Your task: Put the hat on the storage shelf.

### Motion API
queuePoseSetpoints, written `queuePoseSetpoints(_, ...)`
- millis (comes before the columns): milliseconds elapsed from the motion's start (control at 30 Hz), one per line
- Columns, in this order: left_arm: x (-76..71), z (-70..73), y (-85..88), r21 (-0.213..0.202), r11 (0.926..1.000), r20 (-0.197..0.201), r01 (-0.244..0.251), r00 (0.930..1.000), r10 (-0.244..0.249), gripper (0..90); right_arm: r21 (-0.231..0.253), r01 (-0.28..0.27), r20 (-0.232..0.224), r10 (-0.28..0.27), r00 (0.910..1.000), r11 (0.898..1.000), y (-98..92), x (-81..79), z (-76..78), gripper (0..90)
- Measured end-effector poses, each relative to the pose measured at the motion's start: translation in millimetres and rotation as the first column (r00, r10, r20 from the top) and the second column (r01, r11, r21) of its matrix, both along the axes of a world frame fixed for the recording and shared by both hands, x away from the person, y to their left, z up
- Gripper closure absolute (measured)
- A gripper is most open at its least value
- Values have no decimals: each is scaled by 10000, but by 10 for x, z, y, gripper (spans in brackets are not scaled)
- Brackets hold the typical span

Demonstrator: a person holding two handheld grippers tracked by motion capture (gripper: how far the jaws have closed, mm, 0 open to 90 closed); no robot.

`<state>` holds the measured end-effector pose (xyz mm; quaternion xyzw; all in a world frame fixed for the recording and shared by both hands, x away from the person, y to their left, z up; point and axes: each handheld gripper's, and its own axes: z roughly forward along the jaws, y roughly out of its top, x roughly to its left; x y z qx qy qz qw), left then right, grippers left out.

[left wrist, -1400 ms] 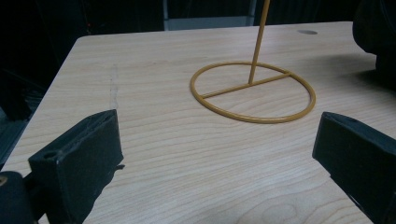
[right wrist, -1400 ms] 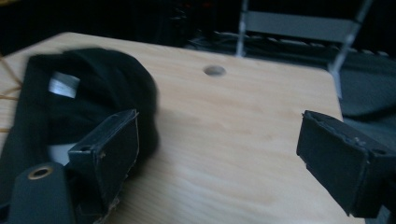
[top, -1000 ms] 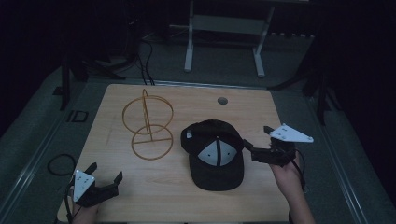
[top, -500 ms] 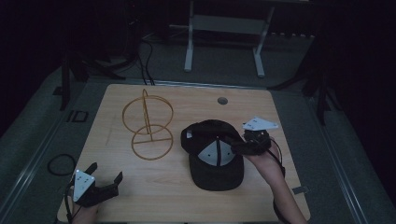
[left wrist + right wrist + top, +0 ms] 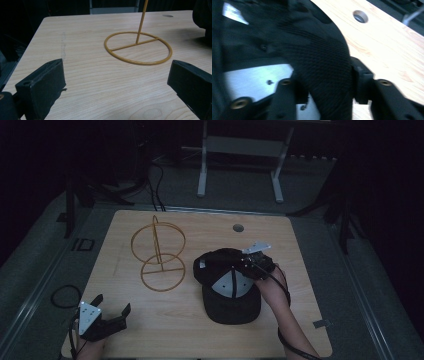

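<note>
Two black jaws of the right gripper (image 5: 246,265) have just been closing, and in the right gripper view they stand one on each side of the cap's (image 5: 227,285) mesh wall, one inside the crown and one outside it, pads against the fabric; I read that as a pinch on the cap's rim. Just past those jaws lies the rest of the cap, upside down on the table (image 5: 300,250), its pale lining showing and its brim running back toward the person; a little beyond it, on the far side from the gripper, stands the wire stand (image 5: 159,252), upright, apart from the cap; a round hole (image 5: 238,227) in the table sits further off.

Left gripper (image 5: 107,317) rests near the table's near corner, jaws wide with nothing between them; the stand's base ring (image 5: 138,47) lies ahead of it, well apart.

Judging by this, the step in hand is the grasp on the cap; the likely aim is to set it on the stand. Next move calls for a firm hold on the soft wall, a lift clear of the table, a turn to bring the crown upright, then a carry over the stand's top loop; thin mesh may slip or fold.
</note>
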<state>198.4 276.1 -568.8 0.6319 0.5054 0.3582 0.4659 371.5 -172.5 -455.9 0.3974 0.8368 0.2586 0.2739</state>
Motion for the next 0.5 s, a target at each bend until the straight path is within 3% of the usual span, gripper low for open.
queuePoseSetpoints(67,1,-1,3,-35,10000,-2,-21,10000,21,17,-81,79,41,-78,10000,9999,-1,8,-8,668)
queuePoseSetpoints(100,2,-1,5,-41,10000,-30,-56,10000,56,17,-283,109,43,-108,9999,9995,8,16,-30,748)
queuePoseSetpoints(133,2,-1,5,-41,10000,-30,-56,10000,56,17,-283,109,43,-108,9999,9995,8,16,-30,748)
queuePoseSetpoints(167,4,0,4,-26,10000,-52,-57,10000,57,17,-436,139,102,-135,9999,9990,9,21,-49,857)
queuePoseSetpoints(200,5,0,2,-13,10000,-52,-47,10000,47,17,-402,204,114,-200,9997,9990,5,21,-53,881)
queuePoseSetpoints(300,8,1,-16,333,9994,-45,-74,10000,75,18,-165,236,168,-233,9996,9996,-10,17,-52,891)
queuePoseSetpoints(500,7,4,-28,504,9987,-241,75,9997,-63,39,254,73,228,-78,9997,9997,-1,-25,-25,894)
